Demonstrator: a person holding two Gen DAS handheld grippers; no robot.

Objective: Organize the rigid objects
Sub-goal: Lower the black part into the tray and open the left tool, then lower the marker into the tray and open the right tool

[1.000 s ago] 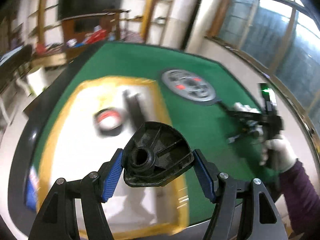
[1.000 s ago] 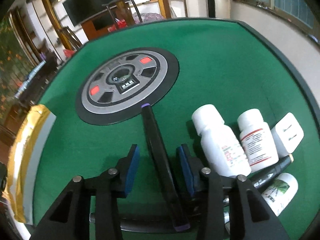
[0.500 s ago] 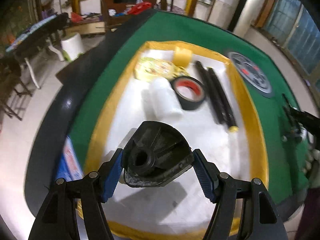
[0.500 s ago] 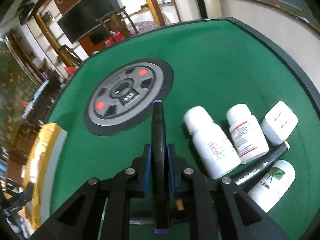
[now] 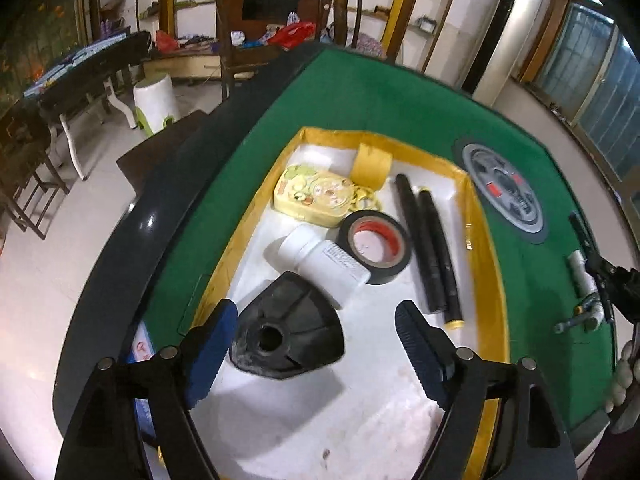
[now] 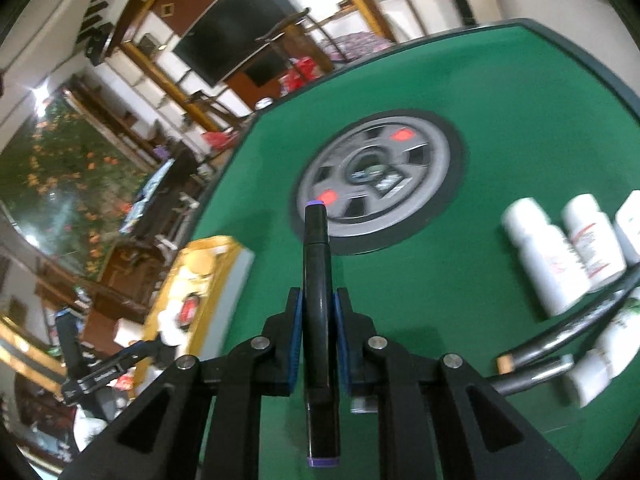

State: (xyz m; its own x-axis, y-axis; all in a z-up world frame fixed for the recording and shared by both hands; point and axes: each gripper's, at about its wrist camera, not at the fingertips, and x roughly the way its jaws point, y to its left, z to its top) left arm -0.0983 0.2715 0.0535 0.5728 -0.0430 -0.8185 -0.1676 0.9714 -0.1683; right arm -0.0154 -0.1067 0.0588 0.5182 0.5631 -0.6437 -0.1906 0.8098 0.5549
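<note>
My left gripper (image 5: 316, 340) hangs over the white tray with a yellow rim (image 5: 486, 280), and its jaws are opening. A black triangular plastic part (image 5: 288, 336) lies on the tray floor between them, close to the left pad and well apart from the right one. In the right wrist view my right gripper (image 6: 318, 300) is shut on a black marker with purple ends (image 6: 316, 248), held off the green table and pointing away. The tray (image 6: 208, 264) shows to its left.
The tray also holds two black markers (image 5: 428, 248), black tape (image 5: 374, 246), a white bottle (image 5: 324, 264), a yellow case (image 5: 316, 196) and yellow tape (image 5: 370, 164). White bottles (image 6: 540, 256) and a marker (image 6: 560, 336) lie right of a grey disc (image 6: 380, 180).
The left gripper swung over the tray and let go of the black part, which now rests on the tray floor. The right gripper shut on the marker and lifted it off the table.
</note>
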